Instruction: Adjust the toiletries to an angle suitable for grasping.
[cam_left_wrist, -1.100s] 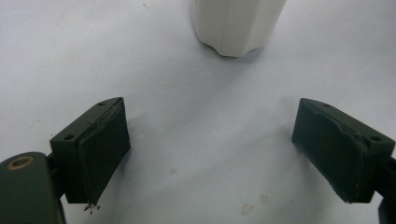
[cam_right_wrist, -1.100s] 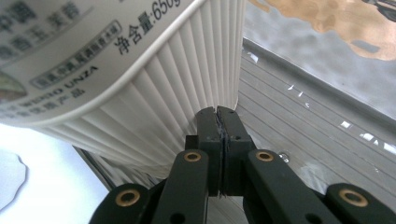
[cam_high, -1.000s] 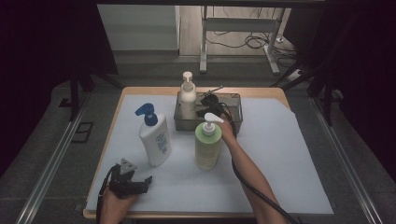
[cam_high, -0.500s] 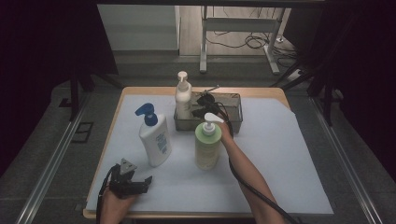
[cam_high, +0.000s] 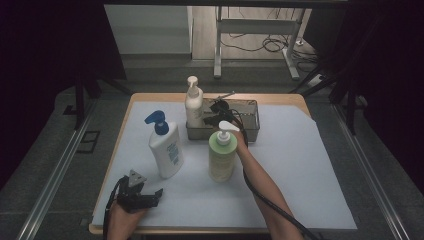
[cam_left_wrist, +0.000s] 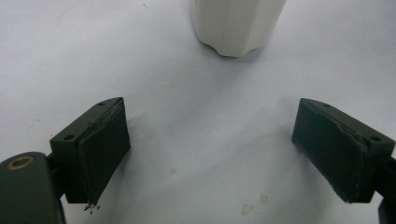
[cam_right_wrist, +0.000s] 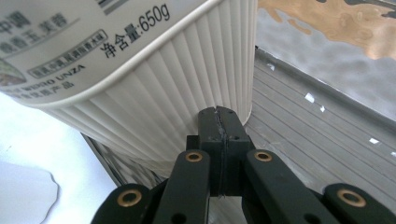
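Observation:
A cream pump bottle (cam_high: 193, 107) stands at the left end of a grey tray (cam_high: 248, 135) at the back of the table. In the right gripper view its ribbed base (cam_right_wrist: 140, 84) is close up and tilted over the tray floor (cam_right_wrist: 303, 140). My right gripper (cam_right_wrist: 219, 126) is shut with nothing between its jaws, and its tips press against that base. From above, the right gripper (cam_high: 217, 112) sits in the tray behind a green pump bottle (cam_high: 222, 157). My left gripper (cam_high: 152, 196) rests open near the front left edge, its jaws (cam_left_wrist: 217, 140) wide apart over bare paper.
A white bottle with a blue pump (cam_high: 167, 150) stands left of centre, and its base (cam_left_wrist: 236, 25) lies just ahead of the left gripper. The right forearm (cam_high: 260, 180) crosses the white paper beside the green bottle. A black cable trails along it.
The cream pump bottle has shifted a little to the left at the tray's end, with the shut right gripper against it. The left gripper has stayed in place.

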